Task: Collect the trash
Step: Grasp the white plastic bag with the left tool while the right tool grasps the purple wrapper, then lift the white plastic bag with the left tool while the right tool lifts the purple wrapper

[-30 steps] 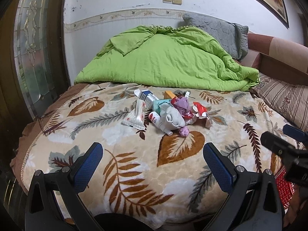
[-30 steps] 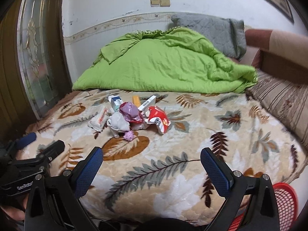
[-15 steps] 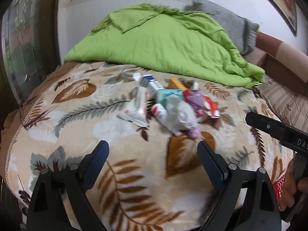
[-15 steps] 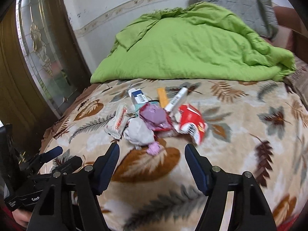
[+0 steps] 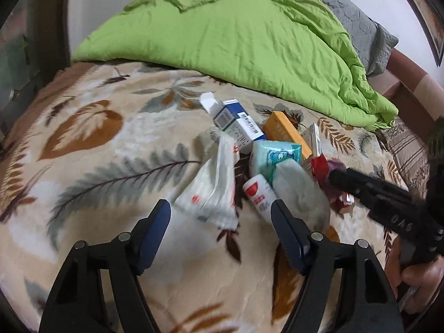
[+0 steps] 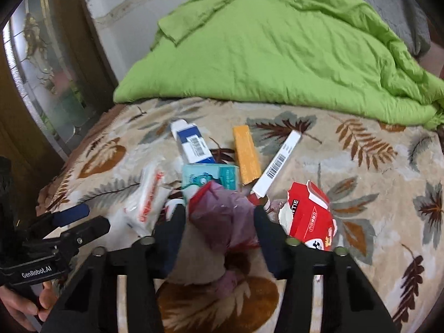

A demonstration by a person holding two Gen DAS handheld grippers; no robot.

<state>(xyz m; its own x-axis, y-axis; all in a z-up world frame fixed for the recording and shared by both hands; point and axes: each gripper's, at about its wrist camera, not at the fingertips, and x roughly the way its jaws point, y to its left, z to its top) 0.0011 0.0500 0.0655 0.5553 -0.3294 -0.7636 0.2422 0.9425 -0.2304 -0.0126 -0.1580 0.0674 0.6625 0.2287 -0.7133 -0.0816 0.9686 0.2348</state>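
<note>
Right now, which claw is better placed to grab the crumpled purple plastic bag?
Right. The right claw already straddles the crumpled purple plastic bag, jaws closing around it. The left claw sits by the clear white wrapper, closing on nothing.

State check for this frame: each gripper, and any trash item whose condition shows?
Left gripper: closing, white wrapper between jaws, not gripped.
Right gripper: closing around purple bag.
Blue box: end flap open.
Red carton: torn, crushed.
Orange box: lying flat.

a leaf-patterned bed (image 5: 91, 183) carries a green quilt (image 5: 249, 36) and a trash pile (image 5: 258, 155).
</note>
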